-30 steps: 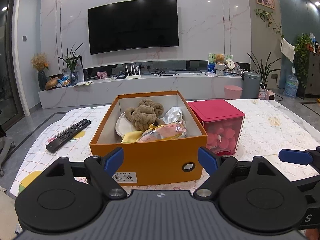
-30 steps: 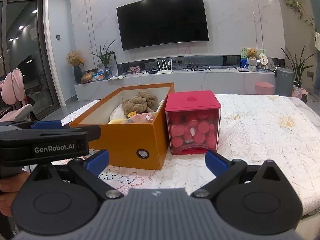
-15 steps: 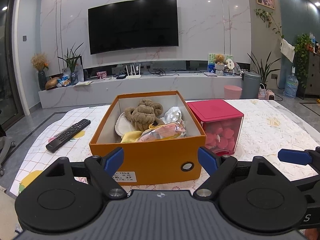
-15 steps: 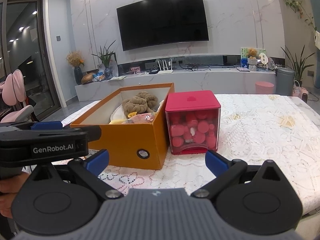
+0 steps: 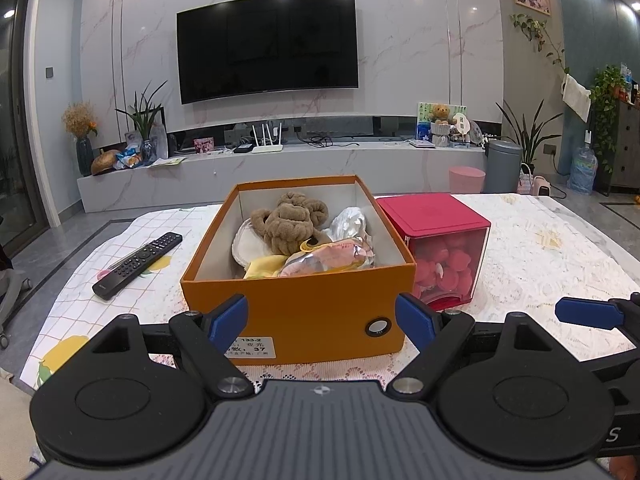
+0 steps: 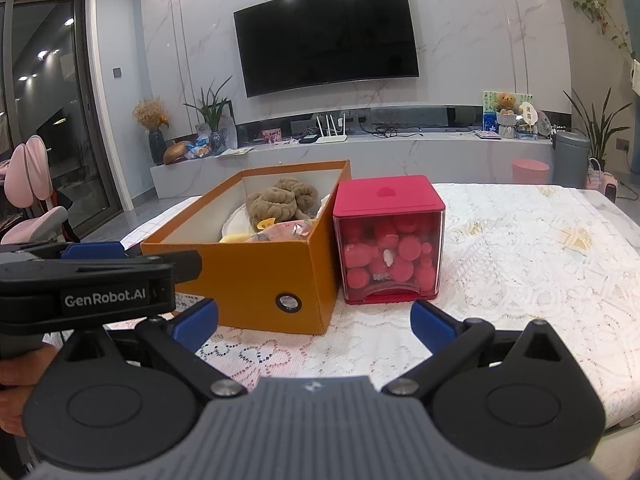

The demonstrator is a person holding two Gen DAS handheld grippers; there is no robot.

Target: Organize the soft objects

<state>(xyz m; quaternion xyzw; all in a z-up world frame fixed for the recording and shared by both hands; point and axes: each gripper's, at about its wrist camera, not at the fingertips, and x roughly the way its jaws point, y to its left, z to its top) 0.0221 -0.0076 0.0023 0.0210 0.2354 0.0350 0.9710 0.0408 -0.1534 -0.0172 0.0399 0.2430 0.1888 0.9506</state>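
Soft objects fill the orange box (image 5: 298, 308) on the table — a brown plush toy (image 5: 290, 222), a crinkly foil-wrapped packet (image 5: 332, 257), a white pad and something yellow. We hold the left gripper (image 5: 322, 316) and the right gripper (image 6: 314, 320) just short of the box, both with fingers spread and empty. The red-lidded container (image 6: 388, 240) touches the box's side, so we judge a careless reach could shove either one — and the slick packet might slip from the pads.

I see box (image 5: 298, 312) centre on table (image 5: 540, 256), toys (image 5: 290, 226) in it, bin (image 5: 434, 240) touching its right, remote (image 5: 138, 265) left.
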